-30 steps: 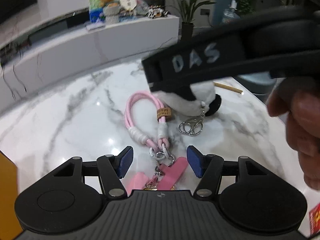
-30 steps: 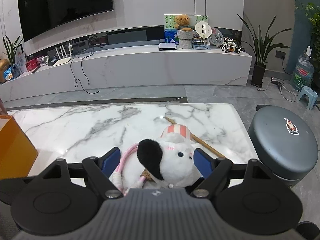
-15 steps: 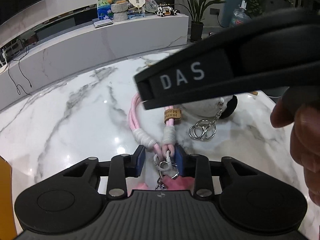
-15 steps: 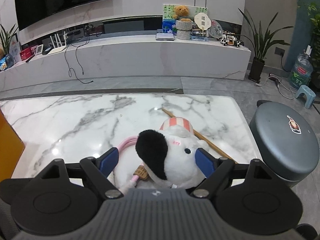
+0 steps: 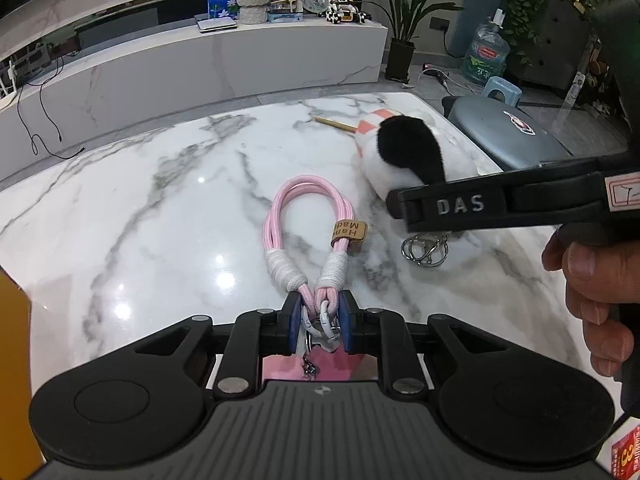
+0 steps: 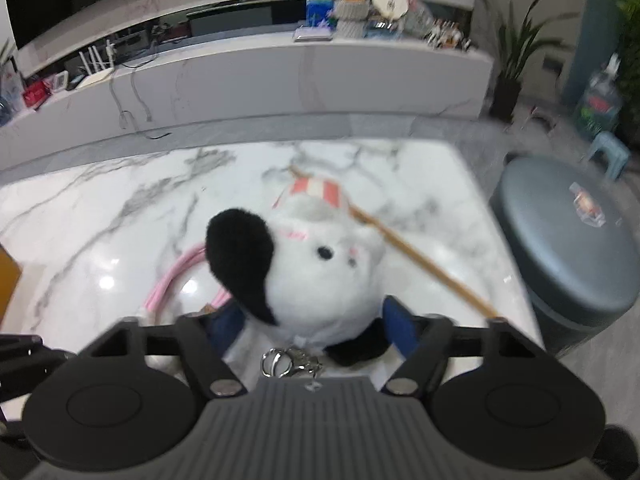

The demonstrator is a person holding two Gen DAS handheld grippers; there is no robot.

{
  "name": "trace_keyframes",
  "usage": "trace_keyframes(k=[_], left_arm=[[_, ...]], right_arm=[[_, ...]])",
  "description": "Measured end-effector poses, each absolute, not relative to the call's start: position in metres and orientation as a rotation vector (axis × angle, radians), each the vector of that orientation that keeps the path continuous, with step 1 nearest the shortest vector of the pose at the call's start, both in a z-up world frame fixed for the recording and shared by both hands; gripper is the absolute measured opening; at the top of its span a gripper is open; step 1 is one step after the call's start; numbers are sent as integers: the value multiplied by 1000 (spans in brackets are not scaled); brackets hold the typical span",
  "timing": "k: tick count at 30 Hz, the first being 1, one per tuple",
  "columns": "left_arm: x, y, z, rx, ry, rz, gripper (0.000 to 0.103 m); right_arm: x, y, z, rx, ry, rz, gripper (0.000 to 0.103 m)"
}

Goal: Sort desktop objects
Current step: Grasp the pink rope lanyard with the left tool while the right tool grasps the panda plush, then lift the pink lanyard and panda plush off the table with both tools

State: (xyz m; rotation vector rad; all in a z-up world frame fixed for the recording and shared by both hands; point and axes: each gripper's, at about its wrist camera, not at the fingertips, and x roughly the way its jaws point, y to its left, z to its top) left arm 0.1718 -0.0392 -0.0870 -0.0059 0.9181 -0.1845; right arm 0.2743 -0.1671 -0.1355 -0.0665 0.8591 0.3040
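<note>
A pink rope lanyard (image 5: 276, 216) with a brown tag lies on the marble table (image 5: 160, 208). My left gripper (image 5: 320, 320) has its jaws closing, and its blue pads press on the lanyard's white clasps and rope ends. To the right lies a white plush dog (image 5: 408, 152) with black ears and a metal clasp (image 5: 424, 248). My right gripper (image 6: 312, 320) straddles the plush dog (image 6: 320, 272) with its jaws closing and the pads against the dog's sides. One finger (image 5: 452, 206) of it crosses the left wrist view, held by a hand (image 5: 592, 288).
A thin wooden stick (image 6: 420, 268) lies behind the plush toward the table's right edge. A grey round stool (image 6: 568, 248) stands just off that edge. An orange box (image 5: 12, 340) sits at the left. A pink piece (image 5: 320, 364) lies under the left gripper, and a red packet (image 5: 628, 452) sits near right.
The left jaws have come together on the lanyard's clasp end. The right gripper has sunk toward the plush dog and its jaws have narrowed around it.
</note>
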Motion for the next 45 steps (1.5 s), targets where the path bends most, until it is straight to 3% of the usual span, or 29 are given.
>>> trace_keyframes(k=[4, 17, 45], left_arm=[[169, -34, -82, -27, 922, -181, 22], [158, -15, -48, -95, 875, -178, 22], [96, 42, 67, -158, 597, -175, 22]], right_arm=[[277, -174, -130, -15, 871, 316, 63], [262, -168, -103, 22, 817, 361, 62], [166, -109, -6, 45, 609, 582, 62]])
